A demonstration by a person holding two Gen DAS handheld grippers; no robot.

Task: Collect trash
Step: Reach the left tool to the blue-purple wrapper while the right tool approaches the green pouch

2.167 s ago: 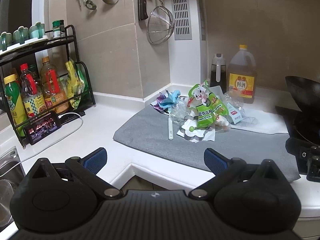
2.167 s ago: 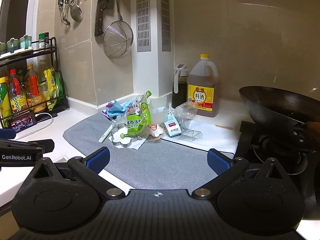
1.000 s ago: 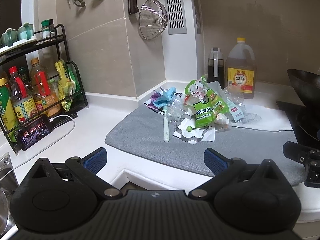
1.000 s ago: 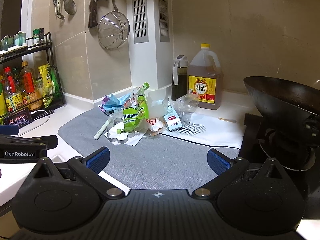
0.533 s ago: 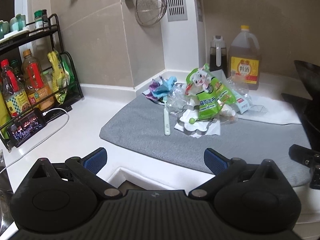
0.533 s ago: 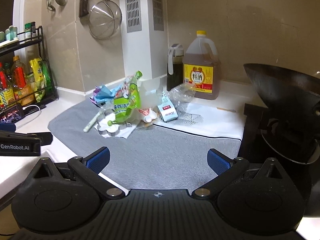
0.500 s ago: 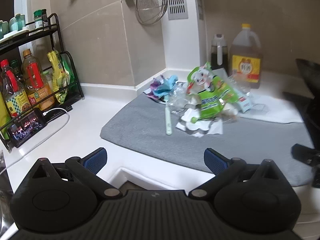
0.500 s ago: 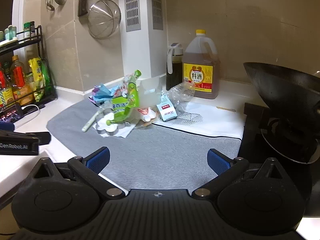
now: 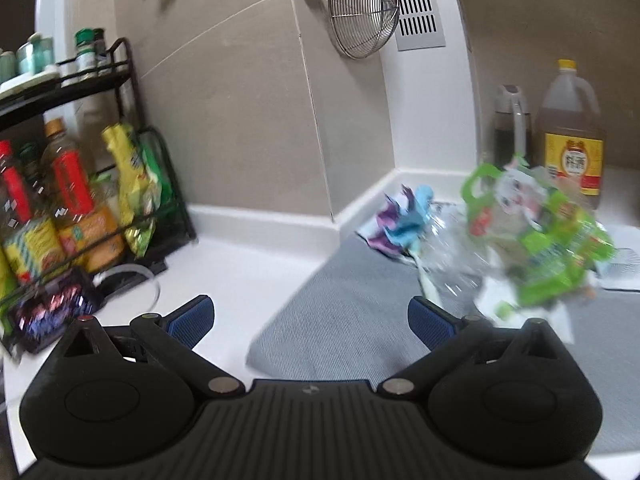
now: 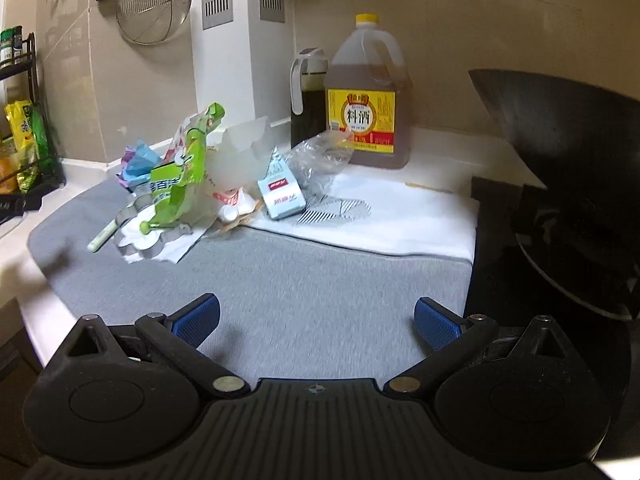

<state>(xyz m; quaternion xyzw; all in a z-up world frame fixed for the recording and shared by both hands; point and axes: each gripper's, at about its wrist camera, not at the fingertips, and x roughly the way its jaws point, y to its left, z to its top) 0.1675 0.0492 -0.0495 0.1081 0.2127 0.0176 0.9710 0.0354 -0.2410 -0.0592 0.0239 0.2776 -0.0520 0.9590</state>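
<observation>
Left gripper (image 9: 310, 314): its jaws are spread wide and hold nothing. It has moved closer to the counter than half a second ago, and its view is blurry now.
Right gripper (image 10: 316, 318): its jaws are spread wide too, with nothing between them. It hangs over the grey mat (image 10: 304, 280) and has come nearer to the trash than before.
Grey mat: it lies flat on the white counter (image 9: 224, 272). More of it fills the right view now.
Trash pile (image 10: 188, 184): it sits on the far part of the mat, at about 11 o'clock from the right gripper and 2 o'clock from the left one. It has not moved.
Green pouch (image 10: 180, 176): it leans on top of the pile.
Small box (image 10: 282, 196): it stands just beside the pile, at 12 o'clock from the right gripper.
Clear plastic bag (image 10: 320, 158): crumpled, just behind the small box.
White stick (image 10: 105, 234): it lies on the mat at the left edge of the pile.
Big bottle (image 10: 368, 100): stands at the wall behind the pile, at 12 o'clock.
Black wok (image 10: 560, 128): at 2 o'clock from the right gripper, on the stove.
Rack of bottles (image 9: 60, 192): at 10 o'clock from the left gripper, bigger in view than before.
</observation>
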